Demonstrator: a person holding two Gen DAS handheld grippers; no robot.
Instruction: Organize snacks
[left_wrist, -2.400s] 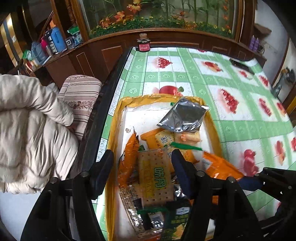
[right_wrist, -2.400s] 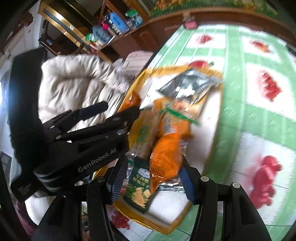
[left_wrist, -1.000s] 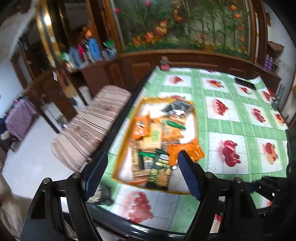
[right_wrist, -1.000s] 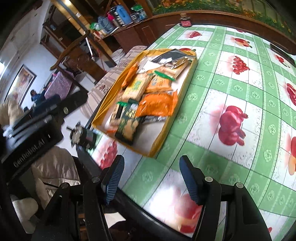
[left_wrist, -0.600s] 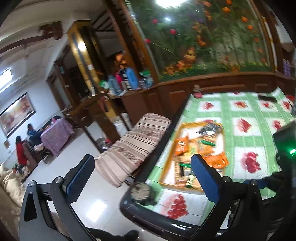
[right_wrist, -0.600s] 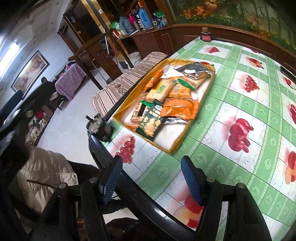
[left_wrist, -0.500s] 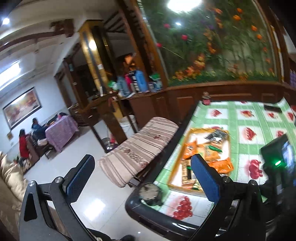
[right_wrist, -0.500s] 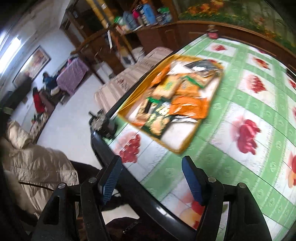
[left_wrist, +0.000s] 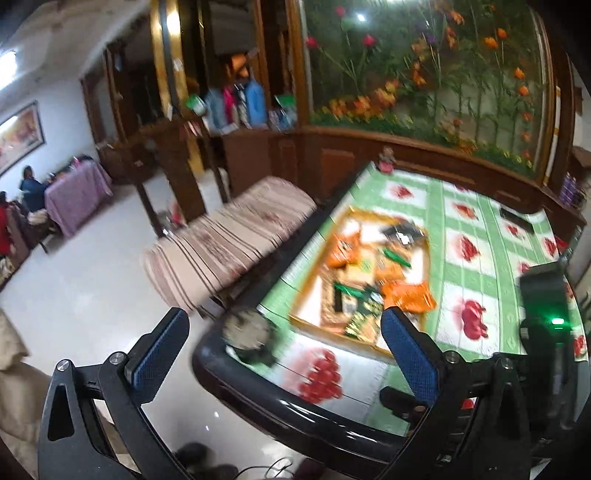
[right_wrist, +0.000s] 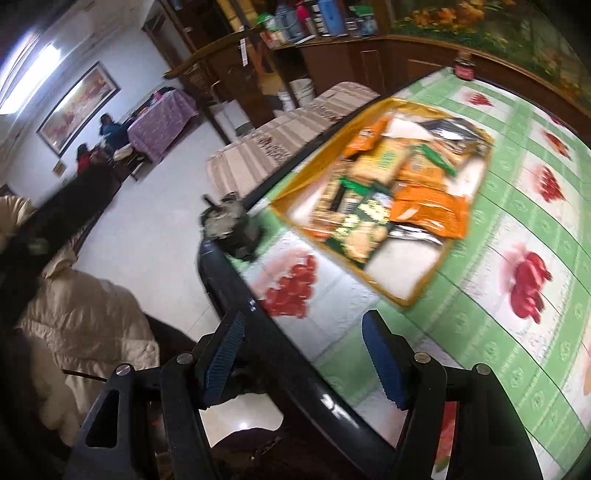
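Both the left gripper (left_wrist: 282, 345) and the right gripper (right_wrist: 303, 356) stand open and empty, well away from the yellow-rimmed tray (right_wrist: 410, 297) of snack packets (right_wrist: 428, 210). The sorting seems finished or paused. Any next move must first bring a gripper to the tray.

A tray (right_wrist: 424, 291) of snack packets (right_wrist: 428, 210) lay on the table (right_wrist: 517, 332) near its left edge. A small round object (right_wrist: 232, 229) sat at the near-left corner. A bench (left_wrist: 229, 240) stood beside that left edge. A jar (right_wrist: 464, 68) stood at the far edge.
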